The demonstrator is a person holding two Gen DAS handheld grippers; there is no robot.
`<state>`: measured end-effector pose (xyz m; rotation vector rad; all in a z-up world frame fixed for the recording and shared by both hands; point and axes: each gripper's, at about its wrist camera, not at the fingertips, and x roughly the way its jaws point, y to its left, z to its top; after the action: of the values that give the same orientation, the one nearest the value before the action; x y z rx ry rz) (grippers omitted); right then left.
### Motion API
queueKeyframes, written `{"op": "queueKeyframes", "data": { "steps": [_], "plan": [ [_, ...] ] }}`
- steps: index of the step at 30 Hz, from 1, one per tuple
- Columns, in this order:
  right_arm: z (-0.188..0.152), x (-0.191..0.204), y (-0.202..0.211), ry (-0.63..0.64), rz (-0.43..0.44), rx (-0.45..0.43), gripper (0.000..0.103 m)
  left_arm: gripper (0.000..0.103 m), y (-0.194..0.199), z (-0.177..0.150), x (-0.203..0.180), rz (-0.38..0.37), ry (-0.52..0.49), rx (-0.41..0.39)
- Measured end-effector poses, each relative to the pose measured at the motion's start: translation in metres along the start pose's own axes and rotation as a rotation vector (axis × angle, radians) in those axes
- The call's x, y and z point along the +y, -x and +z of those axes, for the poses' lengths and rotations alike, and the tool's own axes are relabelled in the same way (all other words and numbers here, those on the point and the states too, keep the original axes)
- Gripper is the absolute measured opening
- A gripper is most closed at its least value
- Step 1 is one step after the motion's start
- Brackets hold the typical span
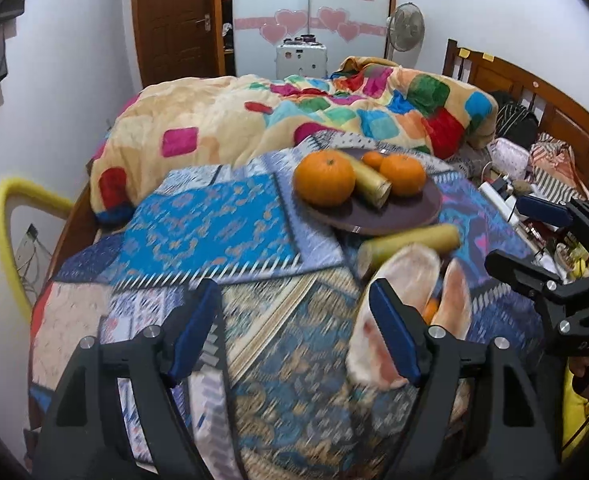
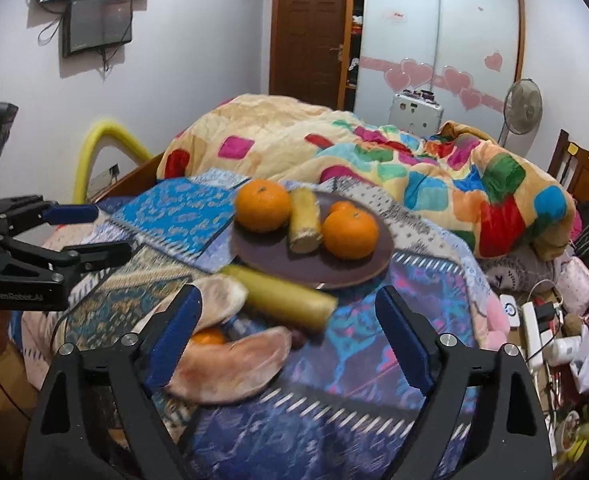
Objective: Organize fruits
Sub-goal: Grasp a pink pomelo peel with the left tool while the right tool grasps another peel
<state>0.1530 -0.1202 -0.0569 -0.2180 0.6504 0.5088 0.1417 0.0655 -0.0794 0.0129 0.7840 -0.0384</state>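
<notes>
Left-wrist view first, working across from the left: my left gripper (image 1: 294, 332) hangs over the patterned blue bedspread (image 1: 214, 236), its blue-padded jaws standing wide with only cloth between them. Its right pad sits in front of a pale pink pouch (image 1: 406, 280) lying open on the spread, and a small orange (image 1: 430, 310) peeks out from inside that pouch. Just beyond the pouch a yellowish cylindrical fruit piece (image 1: 410, 244) lies on the cloth, touching or nearly touching the near rim of the dark round plate (image 1: 398, 220). On the plate I see a big orange (image 1: 324, 178) at the left, a second yellowish cylinder (image 1: 370, 182) beside it, another orange (image 1: 403, 174) to the right, and a smaller one (image 1: 372, 158) behind. At the far right edge my right gripper (image 1: 534, 236) comes in from the side, its jaws apart. From the right-wrist camera, my left gripper (image 2: 90, 236) shows at the left edge, open and empty. My right gripper (image 2: 290, 336) spreads wide in the foreground, gripping nothing; the loose yellow cylinder (image 2: 282, 300) lies blurred on the bedspread between its pads and a little beyond them, free of both. The pink pouch (image 2: 230, 364) sits partly behind the left pad, and the plate (image 2: 318, 264) with its fruit rests farther back, before the colourful quilt (image 2: 414, 168).
</notes>
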Motion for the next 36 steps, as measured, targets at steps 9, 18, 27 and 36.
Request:
{"op": "queueKeyframes", "data": {
  "steps": [9, 18, 27, 36],
  "plan": [
    [-0.029, 0.042, -0.019, 0.016, 0.025, 0.042, 0.094, 0.078, 0.001, -0.035, 0.022, 0.009, 0.052, 0.05],
    [-0.048, 0.028, -0.02, -0.015, 0.014, 0.057, 0.093, 0.078, -0.005, -0.046, 0.007, -0.01, 0.026, 0.072],
    [-0.069, 0.002, -0.004, 0.036, -0.095, 0.083, 0.092, 0.078, -0.014, -0.048, -0.031, -0.063, -0.027, 0.08],
    [-0.068, -0.009, 0.006, -0.036, 0.009, 0.082, 0.092, 0.077, -0.035, -0.042, -0.048, -0.109, -0.033, 0.102]
  ]
}}
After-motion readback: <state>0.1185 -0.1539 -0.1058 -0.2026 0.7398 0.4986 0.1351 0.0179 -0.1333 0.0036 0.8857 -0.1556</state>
